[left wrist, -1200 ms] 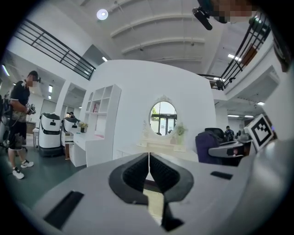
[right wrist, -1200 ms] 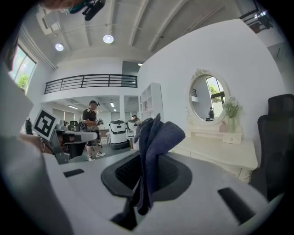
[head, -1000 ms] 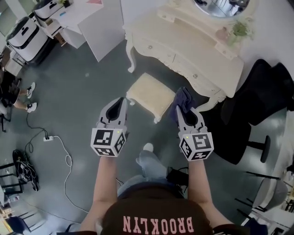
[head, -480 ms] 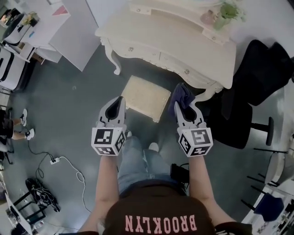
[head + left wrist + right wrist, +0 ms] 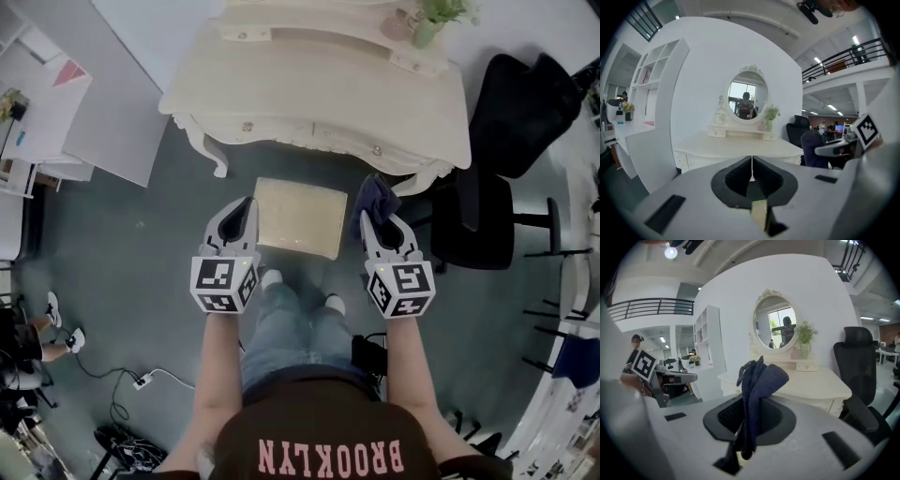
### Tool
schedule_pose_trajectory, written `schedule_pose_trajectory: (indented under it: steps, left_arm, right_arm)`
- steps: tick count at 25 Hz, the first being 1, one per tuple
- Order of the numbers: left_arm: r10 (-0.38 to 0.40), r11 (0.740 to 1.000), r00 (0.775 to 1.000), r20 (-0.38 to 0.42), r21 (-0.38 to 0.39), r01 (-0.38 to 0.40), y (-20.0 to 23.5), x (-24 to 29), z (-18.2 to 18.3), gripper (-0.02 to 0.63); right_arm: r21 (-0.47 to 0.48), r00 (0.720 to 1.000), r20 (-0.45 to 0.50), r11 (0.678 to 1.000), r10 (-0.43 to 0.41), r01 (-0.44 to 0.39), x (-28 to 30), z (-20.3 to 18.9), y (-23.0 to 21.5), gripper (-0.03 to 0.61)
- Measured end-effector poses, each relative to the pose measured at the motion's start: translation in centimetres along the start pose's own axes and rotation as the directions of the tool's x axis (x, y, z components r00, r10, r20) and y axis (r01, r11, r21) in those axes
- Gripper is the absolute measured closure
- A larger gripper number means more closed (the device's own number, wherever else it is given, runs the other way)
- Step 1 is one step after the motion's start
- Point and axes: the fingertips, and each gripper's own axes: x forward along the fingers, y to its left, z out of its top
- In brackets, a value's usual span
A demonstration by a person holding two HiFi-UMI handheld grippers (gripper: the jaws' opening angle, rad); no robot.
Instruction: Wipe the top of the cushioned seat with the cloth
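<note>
While held level at 6 o'clock: pressed together on nothing at the left gripper (image 5: pixel 246 204), clamped on the dark blue cloth (image 5: pixel 375 195) at the right gripper (image 5: pixel 373 223). Bunched upward past those tips, at 3 o'clock of the cream cushioned seat (image 5: pixel 298 217), apparently not touching it. Farther off at 12 o'clock, a white dressing table (image 5: pixel 319 94); at 2 o'clock, a black office chair (image 5: pixel 511 122).

cream dressing table (image 5: pixel 319 94), black office chair (image 5: pixel 517 112), grey floor (image 5: pixel 122 246)
</note>
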Motion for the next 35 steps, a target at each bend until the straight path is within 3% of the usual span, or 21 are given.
schedule_pose_trajectory:
  steps: [6, 11, 18, 30, 35]
  left_arm:
    - [-0.134, 0.99, 0.988, -0.073, 0.026, 0.136, 3.1, 3.1, -1.4, 0.606]
    - [-0.194, 0.98, 0.973, -0.128, 0.029, 0.199, 4.1, 5.6, -4.2, 0.605]
    - [-0.199, 0.98, 0.965, -0.17, -0.051, 0.192, 4.5, 10.4, -11.2, 0.606]
    - [-0.172, 0.983, 0.94, -0.294, -0.115, 0.144, 5.8, 15.7, -25.7, 0.606]
    - [-0.174, 0.983, 0.932, -0.318, -0.116, 0.144, 5.6, 17.3, -28.8, 0.606]
  right_arm:
    - [0.031, 0.993, -0.029, 0.992, -0.119, 0.12, 3.0, -1.2, 1.3, 0.536]
    - [0.052, 0.984, -0.089, 0.986, -0.153, 0.158, 4.9, -4.1, 0.7, 0.536]
    - [0.08, 0.976, -0.159, 0.983, -0.151, 0.165, 8.8, -10.8, -1.6, 0.537]
    - [0.117, 0.951, -0.291, 0.982, -0.11, 0.149, 15.7, -24.9, -5.5, 0.536]
    - [0.131, 0.927, -0.356, 0.976, -0.116, 0.172, 18.5, -29.2, -7.2, 0.537]
